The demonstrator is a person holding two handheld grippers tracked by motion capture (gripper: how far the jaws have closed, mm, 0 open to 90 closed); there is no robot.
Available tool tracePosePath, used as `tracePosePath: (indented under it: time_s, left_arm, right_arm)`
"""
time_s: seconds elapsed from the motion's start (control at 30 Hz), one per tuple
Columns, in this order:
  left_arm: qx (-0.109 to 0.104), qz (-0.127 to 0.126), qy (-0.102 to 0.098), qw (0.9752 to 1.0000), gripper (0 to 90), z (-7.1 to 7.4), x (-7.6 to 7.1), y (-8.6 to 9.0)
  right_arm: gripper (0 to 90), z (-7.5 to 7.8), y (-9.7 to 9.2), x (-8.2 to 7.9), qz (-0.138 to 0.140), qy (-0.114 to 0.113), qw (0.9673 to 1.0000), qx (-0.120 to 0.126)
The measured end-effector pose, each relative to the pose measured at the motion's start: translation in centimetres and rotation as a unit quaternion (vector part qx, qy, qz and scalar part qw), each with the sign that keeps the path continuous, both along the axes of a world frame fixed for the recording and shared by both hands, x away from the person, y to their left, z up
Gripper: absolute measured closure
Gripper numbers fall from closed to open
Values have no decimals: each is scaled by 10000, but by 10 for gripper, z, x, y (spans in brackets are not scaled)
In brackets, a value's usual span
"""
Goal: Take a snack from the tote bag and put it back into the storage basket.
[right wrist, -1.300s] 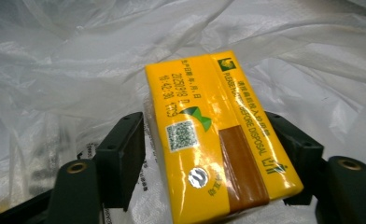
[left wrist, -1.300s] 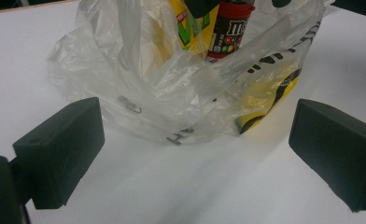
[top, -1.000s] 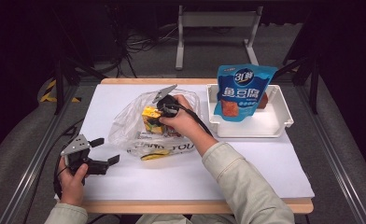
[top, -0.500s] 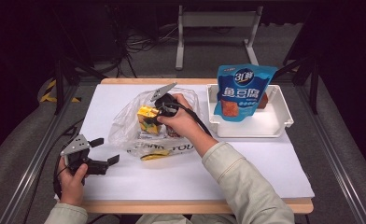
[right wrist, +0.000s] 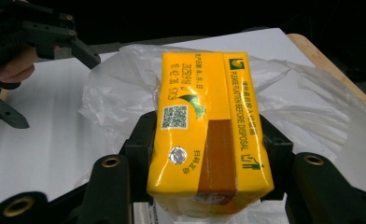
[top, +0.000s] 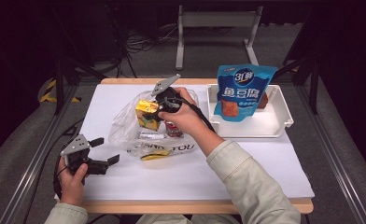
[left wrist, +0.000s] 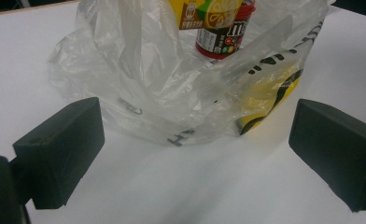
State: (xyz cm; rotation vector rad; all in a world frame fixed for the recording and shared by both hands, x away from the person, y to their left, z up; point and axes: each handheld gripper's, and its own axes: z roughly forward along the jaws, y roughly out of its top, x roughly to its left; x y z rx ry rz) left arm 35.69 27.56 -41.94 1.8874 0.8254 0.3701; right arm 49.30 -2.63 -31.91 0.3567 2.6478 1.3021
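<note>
left gripper [top: 104, 151] resting on desk [top: 265, 163], jaws wide, empty, facing plastic bag [top: 130, 126] | right gripper [top: 158, 108] clamping yellow juice carton [top: 147, 114] above bag mouth, lifting it clear | white tray [top: 279, 123] holding blue pouch [top: 242, 91]

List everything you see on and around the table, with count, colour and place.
Juice carton: one, yellow, held above the bag.
Plastic bag: one, clear with black and yellow print, mid-table.
Candy tub: one, brown with red lid, inside the bag.
Snack pouch: one, blue, upright in the tray.
Tray: one, white, right side of the table.
Table: one, white-covered.
Left hand-held gripper: black, open, near the front left edge.
Right hand-held gripper: black, shut on the carton.
</note>
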Motion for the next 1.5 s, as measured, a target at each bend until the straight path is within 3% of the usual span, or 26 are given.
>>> tracePosePath:
  time_s: [0.57, 0.77, 1.5]
  left_arm:
    - [13, -22, 56, 10000, 38, -1, 3, -3]
    - [46, -46, 48, 10000, 38, -1, 4, -4]
    - [89, -3, 44, 10000, 38, -2, 4, -5]
  right_arm:
    - [516, 34, -27, -20, 290, -4, 9996, 0]
    - [516, 46, -45, -26, 327, -30, 9995, -28]
    - [516, 71, -119, -34, -26, -99, 9999, -48]
